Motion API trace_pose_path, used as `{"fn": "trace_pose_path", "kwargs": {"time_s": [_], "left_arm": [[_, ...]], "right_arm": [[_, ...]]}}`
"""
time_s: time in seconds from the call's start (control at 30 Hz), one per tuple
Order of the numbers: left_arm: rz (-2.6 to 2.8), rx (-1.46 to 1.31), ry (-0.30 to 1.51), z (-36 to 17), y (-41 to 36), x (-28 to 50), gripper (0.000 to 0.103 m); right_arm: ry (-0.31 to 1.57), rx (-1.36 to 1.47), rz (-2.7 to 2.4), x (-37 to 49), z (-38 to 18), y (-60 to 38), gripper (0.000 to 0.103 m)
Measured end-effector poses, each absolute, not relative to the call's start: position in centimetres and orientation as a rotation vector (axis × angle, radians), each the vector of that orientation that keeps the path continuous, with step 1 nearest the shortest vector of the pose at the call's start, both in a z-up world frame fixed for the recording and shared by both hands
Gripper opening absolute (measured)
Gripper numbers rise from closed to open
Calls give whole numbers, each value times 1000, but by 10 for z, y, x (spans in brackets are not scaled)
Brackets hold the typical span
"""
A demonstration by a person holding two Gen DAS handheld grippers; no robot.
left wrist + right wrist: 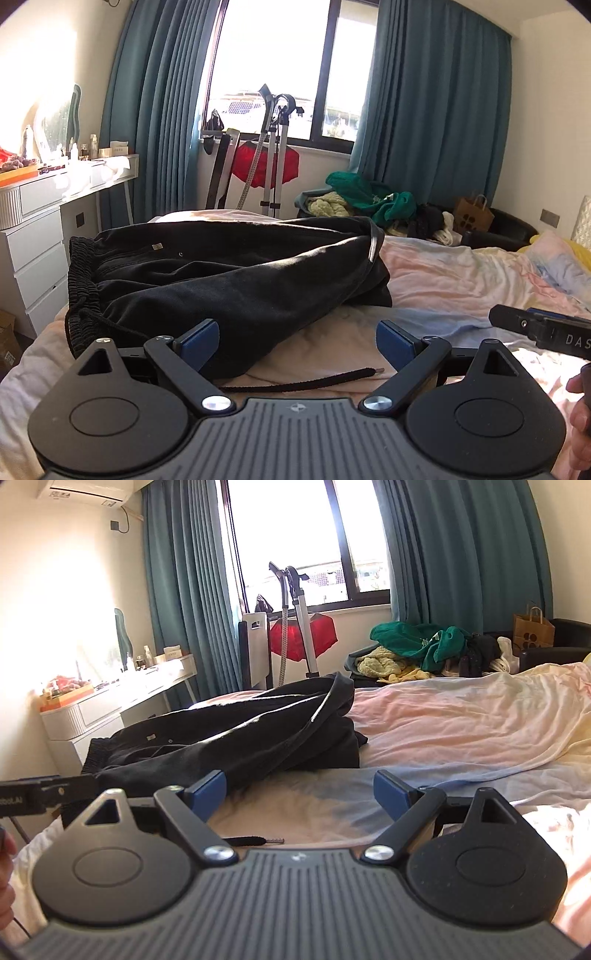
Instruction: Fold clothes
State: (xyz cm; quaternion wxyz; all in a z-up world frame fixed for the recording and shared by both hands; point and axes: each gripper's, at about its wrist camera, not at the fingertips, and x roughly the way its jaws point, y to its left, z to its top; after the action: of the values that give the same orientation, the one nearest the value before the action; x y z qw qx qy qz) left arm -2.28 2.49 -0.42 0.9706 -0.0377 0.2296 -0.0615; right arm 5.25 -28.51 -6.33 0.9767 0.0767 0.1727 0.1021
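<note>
Left wrist view: our left gripper (pixel 297 339) stands wide open and holds nothing, its blue pads (pixel 201 338) just short of the black trousers (pixel 221 269), whose drawstring (pixel 303 380) trails on the sheet below the jaws. In the right wrist view our right gripper (pixel 299 794) gapes just as wide and empty over the bed (pixel 461 720). The trousers lie folded over near the bed's left edge, waistband toward the white dresser (pixel 33 236), with a pile of clothes (pixel 369 201) past the far edge.

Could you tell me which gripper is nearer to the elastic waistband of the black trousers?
Left. The left gripper sits beside the waistband; the right gripper is off toward the folded leg end.
</note>
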Motion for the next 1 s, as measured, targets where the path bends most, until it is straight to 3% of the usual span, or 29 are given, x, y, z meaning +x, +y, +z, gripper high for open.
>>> {"fn": "trace_pose_path", "kwargs": {"time_s": [0.33,0.6,0.8,0.87,1.0], "left_arm": [[-191,34,563,-33,-2,28,93],[-246,281,546,-34,-83,151,91],[-179,364,494,-40,-150,260,83],[-151,405,471,-44,-169,289,72],[-151,444,453,-56,-194,334,68]], "right_arm": [[368,205,117,53,-66,-303,88],[348,240,6,56,-66,-339,88],[385,301,-76,77,-89,-372,88],[411,328,-97,87,-102,-383,88],[480,384,-135,111,-132,-401,88]]}}
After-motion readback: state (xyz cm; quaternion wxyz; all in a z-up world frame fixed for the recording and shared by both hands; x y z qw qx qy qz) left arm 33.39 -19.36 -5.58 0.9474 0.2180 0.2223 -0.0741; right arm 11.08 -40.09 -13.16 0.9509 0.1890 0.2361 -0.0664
